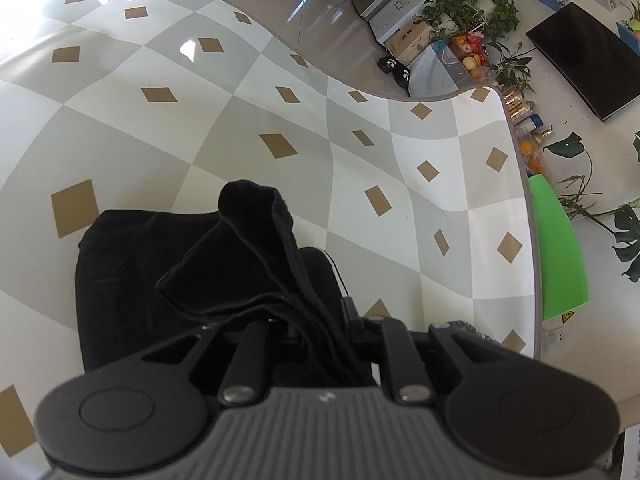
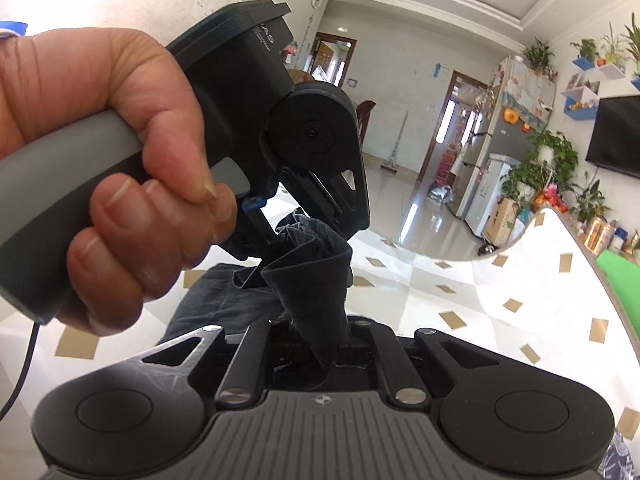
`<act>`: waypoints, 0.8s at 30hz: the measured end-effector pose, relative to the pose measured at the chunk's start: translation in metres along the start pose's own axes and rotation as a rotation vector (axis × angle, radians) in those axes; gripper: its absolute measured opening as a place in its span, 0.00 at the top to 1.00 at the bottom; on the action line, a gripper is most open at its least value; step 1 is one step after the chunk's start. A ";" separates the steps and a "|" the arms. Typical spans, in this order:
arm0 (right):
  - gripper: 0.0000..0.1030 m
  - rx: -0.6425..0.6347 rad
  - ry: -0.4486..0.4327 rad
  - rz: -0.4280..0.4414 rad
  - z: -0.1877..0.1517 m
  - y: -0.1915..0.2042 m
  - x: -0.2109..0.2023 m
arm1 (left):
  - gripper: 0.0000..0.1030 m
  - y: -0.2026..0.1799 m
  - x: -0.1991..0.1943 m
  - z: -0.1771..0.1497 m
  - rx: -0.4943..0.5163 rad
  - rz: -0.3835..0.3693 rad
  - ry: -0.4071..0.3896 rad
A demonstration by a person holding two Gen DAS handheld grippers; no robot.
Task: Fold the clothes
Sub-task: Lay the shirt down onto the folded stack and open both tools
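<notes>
A black garment [image 1: 132,280] lies partly folded on the table with the checked cloth [image 1: 248,112]. My left gripper [image 1: 320,332] is shut on a bunched edge of it, and a fold rises up in front of the fingers. In the right wrist view my right gripper [image 2: 324,340] is shut on another bunched part of the black garment [image 2: 316,264], lifted above the table. The left gripper [image 2: 280,216] and the hand holding it show close ahead at the left, clamped on the same cloth. The fingertips of both are hidden by fabric.
The table's curved far edge [image 1: 360,84] borders a shiny floor. A green chair [image 1: 560,248] stands by the right edge. Plants [image 1: 480,12], boxes and a dark TV [image 1: 580,56] are beyond. A cable [image 2: 24,364] hangs from the left gripper's handle.
</notes>
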State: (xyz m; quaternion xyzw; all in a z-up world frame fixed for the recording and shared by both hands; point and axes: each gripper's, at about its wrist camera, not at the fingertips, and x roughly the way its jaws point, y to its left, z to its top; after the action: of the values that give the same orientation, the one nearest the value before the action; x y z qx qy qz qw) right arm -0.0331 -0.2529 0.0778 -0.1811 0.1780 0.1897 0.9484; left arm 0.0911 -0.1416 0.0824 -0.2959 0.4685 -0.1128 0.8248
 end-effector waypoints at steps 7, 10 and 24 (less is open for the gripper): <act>0.91 0.130 0.152 -0.035 -0.033 -0.026 -0.008 | 0.75 -0.015 0.041 -0.010 0.006 0.026 0.053; 0.77 0.174 0.219 -0.055 -0.041 -0.030 -0.008 | 0.46 -0.025 0.044 -0.011 0.021 0.022 0.051; 0.63 0.387 0.292 -0.267 -0.033 -0.105 0.013 | 0.13 -0.069 -0.005 -0.008 0.161 -0.077 -0.070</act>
State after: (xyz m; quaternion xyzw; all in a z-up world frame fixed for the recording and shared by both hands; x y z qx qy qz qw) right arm 0.0135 -0.3535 0.0725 -0.0437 0.3204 -0.0026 0.9463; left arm 0.0877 -0.1978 0.1242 -0.2503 0.4170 -0.1715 0.8567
